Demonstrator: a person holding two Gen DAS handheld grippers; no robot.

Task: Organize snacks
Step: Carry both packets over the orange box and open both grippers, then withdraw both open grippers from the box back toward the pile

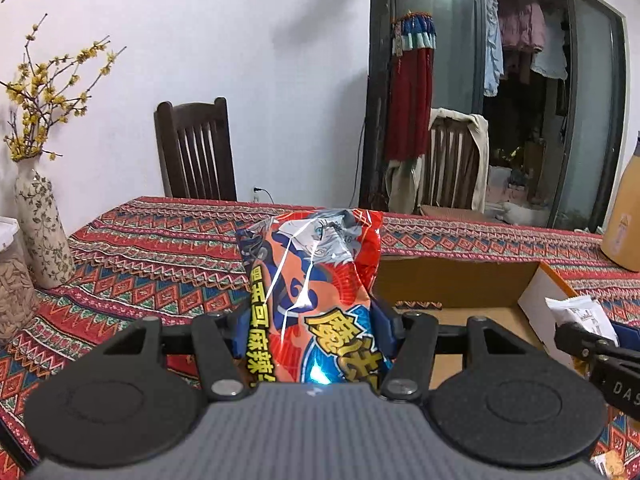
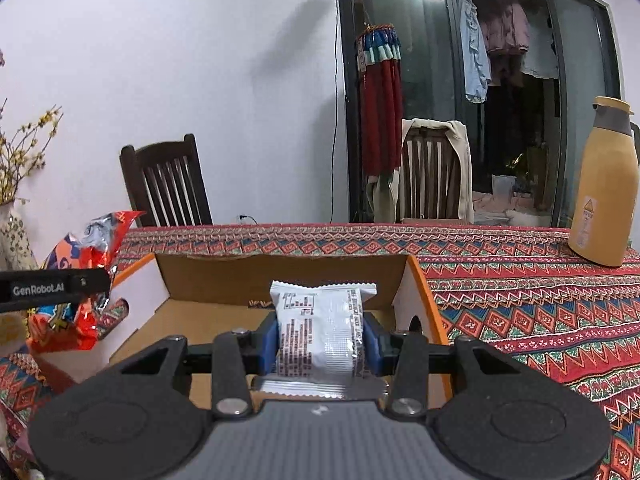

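Left wrist view. Table under a red patterned tablecloth [image 1: 160, 248]; its far edge runs in front of a white wall and a dark wooden chair [image 1: 196, 148]. The cloth left of centre is bare up to a patterned vase [image 1: 40, 232] with yellow flowers at the left. An open cardboard box [image 1: 460, 280] sits right of centre, its near right wall white with an orange rim; the floor that shows is bare. A yellow thermos [image 1: 624, 224] stands at the right edge. Left gripper [image 1: 316, 328]: blue pads pinch a red-and-blue snack bag [image 1: 312, 280], held upright with its top above the box's left end. The right gripper [image 1: 592, 340] enters at the right edge with a white packet [image 1: 576, 312].

Right wrist view. The cardboard box [image 2: 280, 276] lies straight ahead, flaps open; the far wall has a hand slot, and the floor showing inside is bare cardboard. The tablecloth [image 2: 520, 300] to the right is bare up to the thermos [image 2: 604, 184]. Right gripper [image 2: 320, 340]: blue pads clamp the white packet [image 2: 320, 328] by its sides, held upright over the box's near part. The left gripper [image 2: 56, 288] shows at the left edge with the snack bag [image 2: 80, 280], beside the box's left wall.
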